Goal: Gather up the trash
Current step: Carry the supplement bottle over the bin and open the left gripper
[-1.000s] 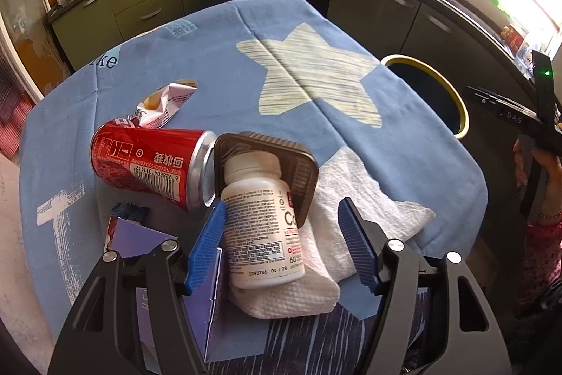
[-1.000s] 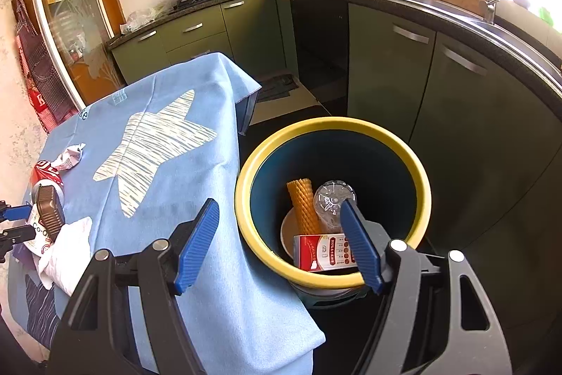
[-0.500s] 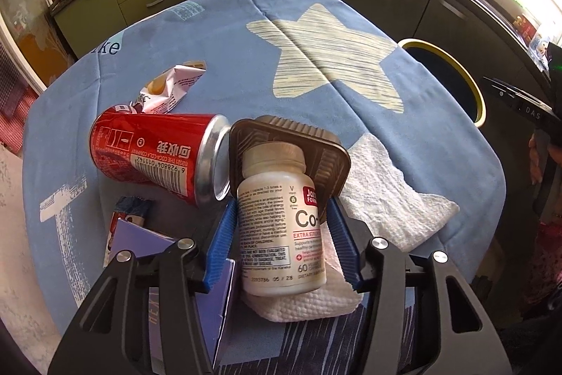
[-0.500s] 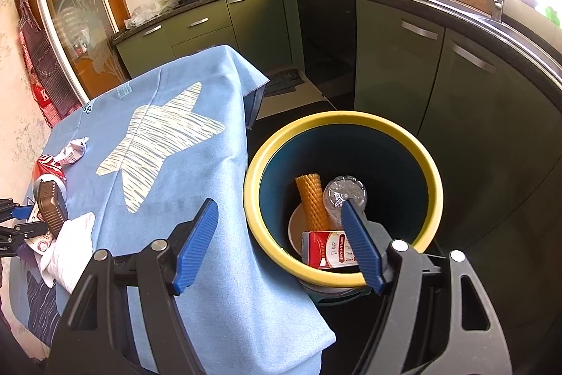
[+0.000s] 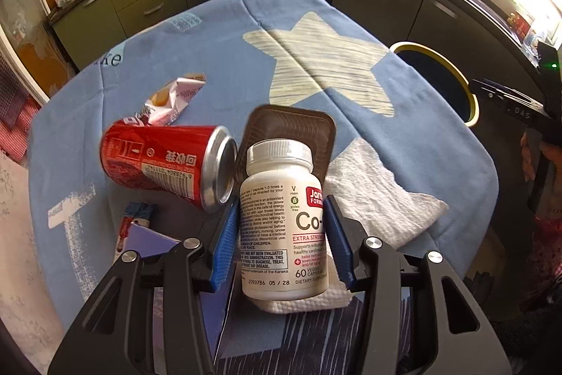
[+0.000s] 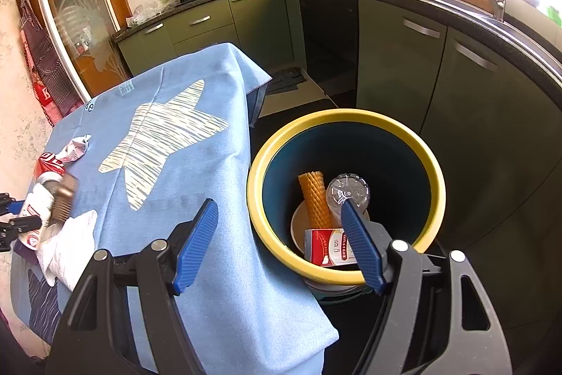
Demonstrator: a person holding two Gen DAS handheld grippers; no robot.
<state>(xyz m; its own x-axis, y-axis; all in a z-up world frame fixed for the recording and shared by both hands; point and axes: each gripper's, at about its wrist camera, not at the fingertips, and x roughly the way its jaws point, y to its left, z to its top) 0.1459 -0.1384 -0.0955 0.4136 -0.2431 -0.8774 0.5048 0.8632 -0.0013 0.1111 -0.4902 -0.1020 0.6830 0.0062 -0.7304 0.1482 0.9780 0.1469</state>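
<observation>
1. While the left gripper point(image 5: 281, 217) is pointed down at the table point(image 5: 217, 34), its jaws have just been closing, and the blue pads point(image 5: 224, 234) are seen pressed on both sides of a white bottle point(image 5: 277, 199).
2. The bottle is held upright between the pads, its ribbed cap point(image 5: 279, 153) uppermost and its label turned to the camera.
3. Behind the bottle a brown tray point(image 5: 291, 125) is seen leaning, touching the bottle's cap.
4. A red can point(image 5: 165, 160) is laid on its side just left of the bottle, its open metal end turned toward the tray.
5. A crumpled wrapper point(image 5: 174, 99) is found beyond the can, touching its far end.
6. A white paper towel point(image 5: 379, 199) is spread under and to the right of the bottle.
7. A purple box point(image 5: 147, 241) is seen beside the left pad, partly hidden by the gripper.
8. The right gripper point(image 6: 277, 241) is held above the table edge and a yellow-rimmed bin point(image 6: 432, 171); its jaws are spread wide, and nothing is held between them.
9. Inside the bin an orange mesh tube point(image 6: 314, 199), a clear plastic bottle point(image 6: 347, 192) and a red-and-white carton point(image 6: 326, 246) are seen.
10. The bin is placed on the floor just beside the table, in front of green cabinets point(image 6: 397, 58).
</observation>
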